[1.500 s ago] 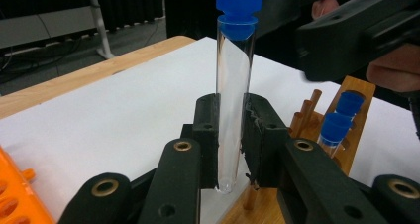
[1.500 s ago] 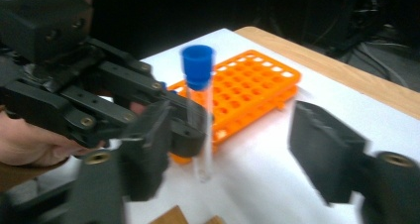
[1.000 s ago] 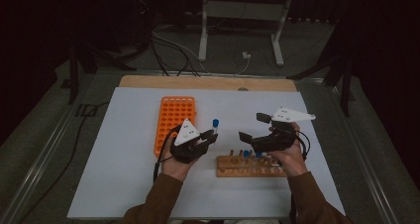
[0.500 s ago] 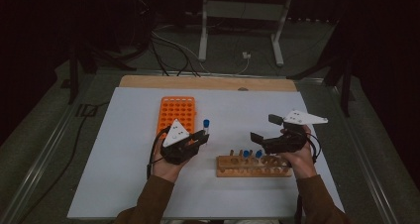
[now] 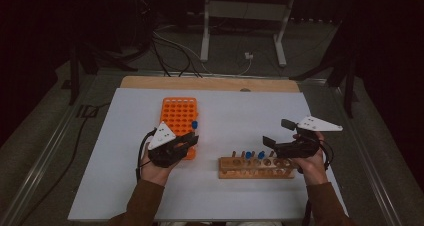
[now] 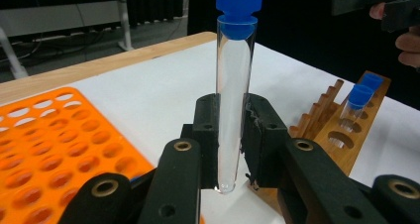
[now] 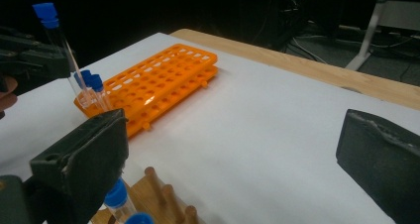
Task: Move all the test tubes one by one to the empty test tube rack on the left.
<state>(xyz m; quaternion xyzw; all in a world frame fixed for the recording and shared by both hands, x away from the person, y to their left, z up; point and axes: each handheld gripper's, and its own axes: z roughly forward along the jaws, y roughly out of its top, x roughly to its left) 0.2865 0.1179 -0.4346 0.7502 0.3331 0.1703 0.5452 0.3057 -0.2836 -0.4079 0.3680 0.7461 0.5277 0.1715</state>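
Observation:
My left gripper [image 6: 231, 135] is shut on a clear test tube [image 6: 233, 95] with a blue cap, held upright between the pads. In the high view the left gripper [image 5: 182, 143] hovers at the near right corner of the orange tube rack [image 5: 179, 113], with the tube's cap [image 5: 195, 124] above the rack's edge. My right gripper [image 5: 278, 133] stands open and empty above the right end of the wooden rack [image 5: 235, 172], which holds blue-capped tubes [image 5: 254, 155]. The right gripper view shows its jaws wide apart, and the left gripper [image 7: 29, 60] with its tube [image 7: 62, 50] farther off.
The white table sheet [image 5: 235, 111] lies bare between the two racks and behind them. A wooden strip [image 5: 210, 83] runs along the table's far edge. Cables and a metal stand [image 5: 240, 11] are on the floor beyond. The orange rack [image 7: 158, 80] has many vacant holes.
The left gripper has carried the tube leftward, from near the wooden rack to the orange rack's near corner. The right gripper has drifted to the right, still open.

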